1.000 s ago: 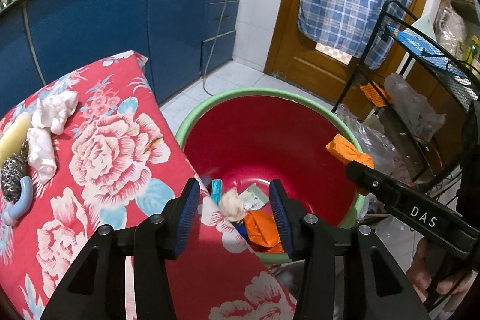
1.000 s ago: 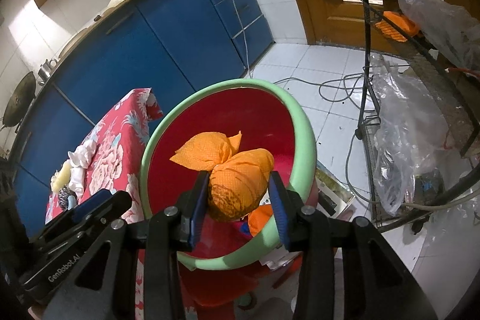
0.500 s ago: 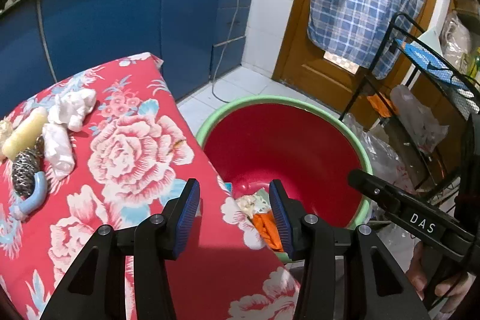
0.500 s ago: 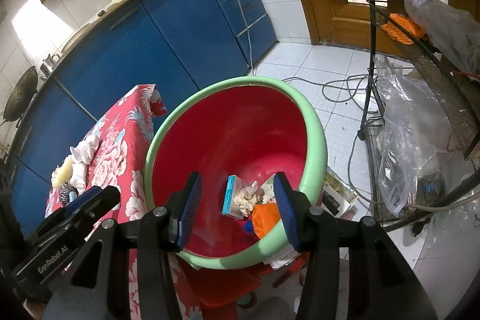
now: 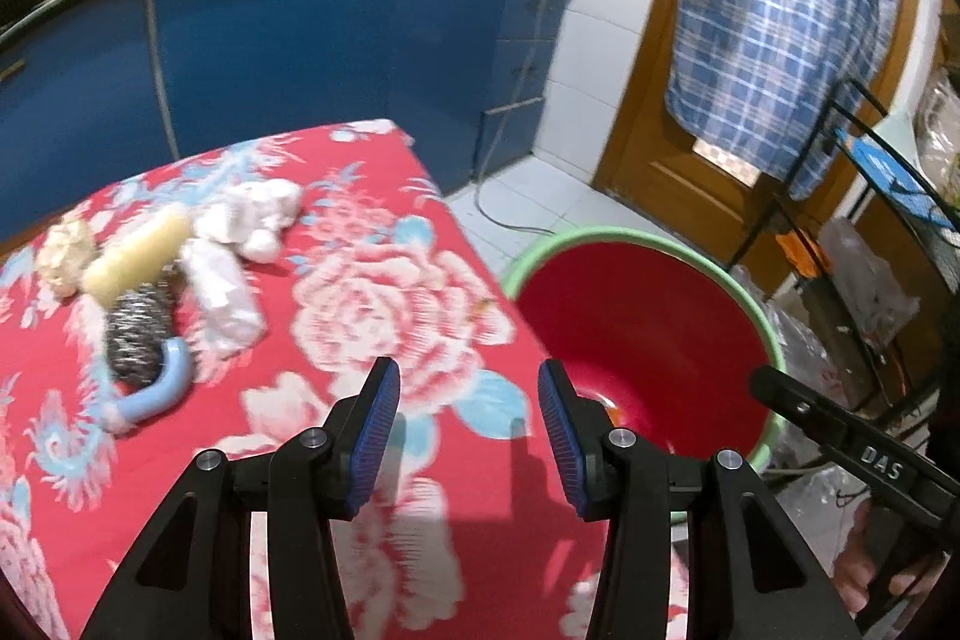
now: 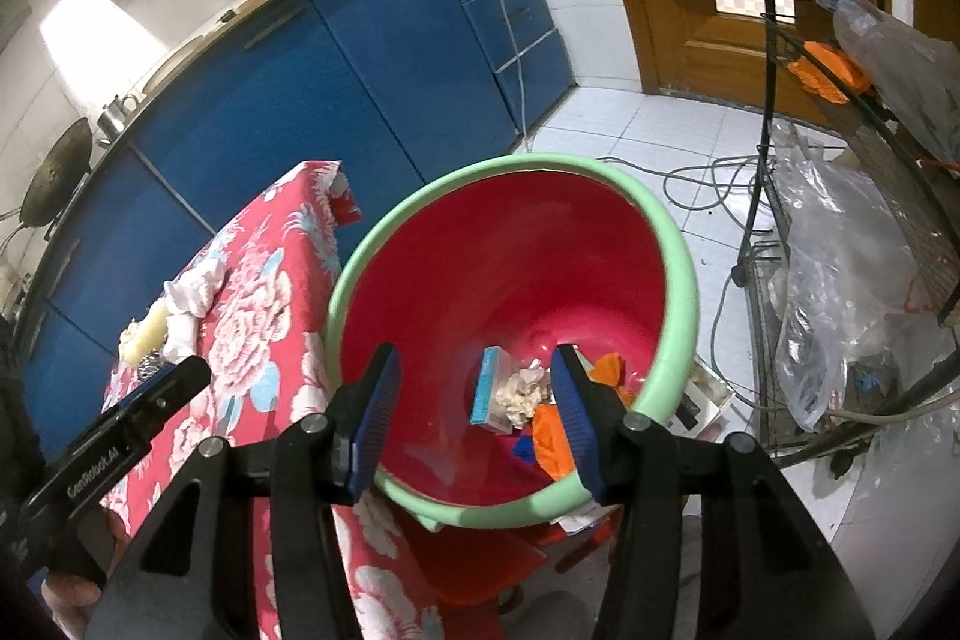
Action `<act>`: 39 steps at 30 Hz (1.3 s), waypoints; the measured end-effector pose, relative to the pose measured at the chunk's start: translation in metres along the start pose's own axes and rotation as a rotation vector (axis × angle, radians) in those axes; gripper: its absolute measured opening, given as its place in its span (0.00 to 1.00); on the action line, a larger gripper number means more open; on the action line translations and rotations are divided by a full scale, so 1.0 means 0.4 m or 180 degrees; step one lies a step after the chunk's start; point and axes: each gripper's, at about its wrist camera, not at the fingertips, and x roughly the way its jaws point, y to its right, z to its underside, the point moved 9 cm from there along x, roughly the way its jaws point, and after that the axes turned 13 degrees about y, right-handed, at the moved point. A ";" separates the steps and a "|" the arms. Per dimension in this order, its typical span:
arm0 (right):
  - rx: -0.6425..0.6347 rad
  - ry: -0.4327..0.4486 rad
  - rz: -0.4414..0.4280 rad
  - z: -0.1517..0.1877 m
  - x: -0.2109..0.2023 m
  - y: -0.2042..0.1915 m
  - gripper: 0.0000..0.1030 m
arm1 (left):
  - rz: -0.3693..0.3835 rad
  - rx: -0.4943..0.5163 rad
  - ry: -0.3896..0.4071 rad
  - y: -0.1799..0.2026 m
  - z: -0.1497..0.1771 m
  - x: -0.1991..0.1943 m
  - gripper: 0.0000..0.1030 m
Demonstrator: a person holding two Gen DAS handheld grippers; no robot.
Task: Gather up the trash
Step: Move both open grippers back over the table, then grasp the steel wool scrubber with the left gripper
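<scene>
Both the left gripper (image 5: pixel 467 430) and right gripper (image 6: pixel 474 418) gape wide and empty beside the red bin (image 6: pixel 675 244), while remaining trash (image 5: pixel 222 280) clusters upper left on the floral worktop (image 5: pixel 390 292), where a hurried reach could scatter it.

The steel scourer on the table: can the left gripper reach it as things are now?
Probably yes. The left gripper is open and empty over the table, and the scourer lies ahead to its left with bare cloth between; only the blue handle touches it.
</scene>
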 end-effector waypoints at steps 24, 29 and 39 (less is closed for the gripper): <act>-0.0277 -0.0099 -0.0165 0.017 0.022 -0.144 0.53 | -0.0904 -0.0493 0.0065 -0.388 -0.037 -0.022 0.51; -0.0307 -0.0117 -0.0159 0.019 0.028 -0.153 0.53 | -0.0990 -0.0545 -0.0002 -0.423 -0.024 0.007 0.58; -0.0389 -0.0154 -0.0174 0.025 0.041 -0.179 0.53 | -0.0911 -0.0744 -0.0111 -0.451 -0.001 0.061 0.58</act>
